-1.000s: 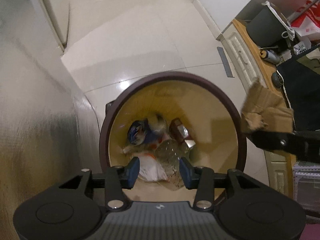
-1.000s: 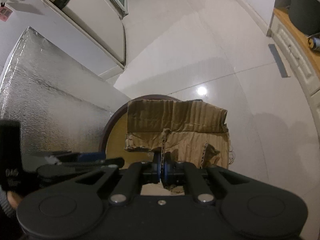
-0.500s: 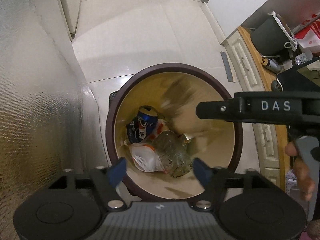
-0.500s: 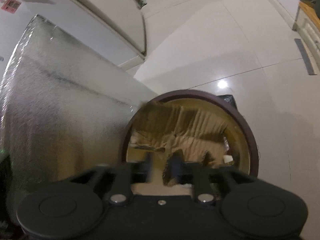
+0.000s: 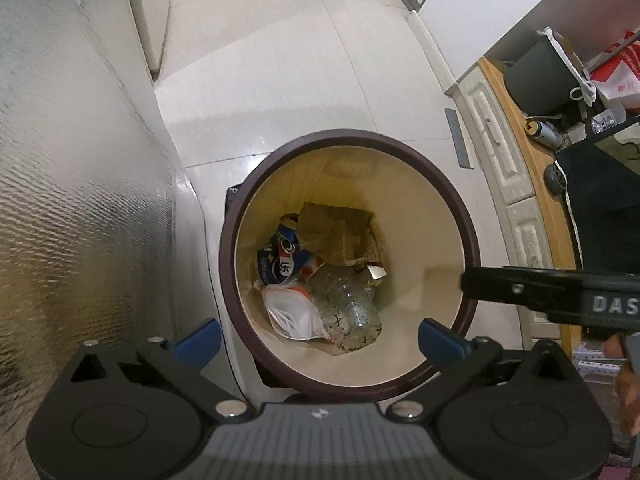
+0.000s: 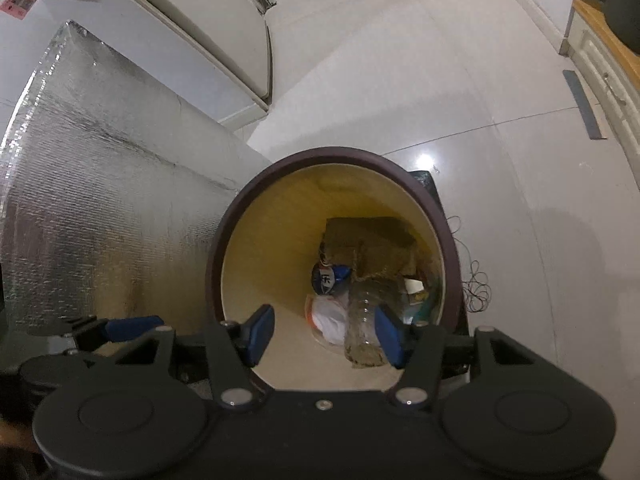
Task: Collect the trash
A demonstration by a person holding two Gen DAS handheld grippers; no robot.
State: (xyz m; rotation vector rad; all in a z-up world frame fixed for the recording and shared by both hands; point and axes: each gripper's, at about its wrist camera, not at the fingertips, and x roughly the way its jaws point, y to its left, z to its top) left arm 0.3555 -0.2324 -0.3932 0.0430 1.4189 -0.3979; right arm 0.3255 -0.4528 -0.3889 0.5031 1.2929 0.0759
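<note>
A round bin with a dark brown rim [image 5: 464,216] [image 6: 440,216] and cream inside stands on the floor below both grippers. At its bottom lie a torn piece of cardboard [image 5: 336,232] [image 6: 372,240], a clear plastic bottle [image 5: 348,304] [image 6: 364,300], a blue printed wrapper [image 5: 280,264] [image 6: 326,278] and a white plastic bag [image 5: 288,312] [image 6: 330,318]. My left gripper [image 5: 318,340] hangs above the bin, its jaws still opening and wide apart, with nothing between them. My right gripper [image 6: 324,334] also hovers over the bin, jaws opening and empty.
A silver foil-covered panel [image 5: 80,200] [image 6: 100,220] stands against the bin's left side. White cabinets [image 6: 224,40] line the far left. On the right is a wooden-topped cupboard [image 5: 516,168] with a dark pot [image 5: 536,76] and a can [image 5: 540,130]. Pale floor tiles [image 5: 280,80] stretch beyond.
The right gripper opened and let go of the cardboard, which fell into the bin. The left gripper's jaws spread from narrow to wide.
</note>
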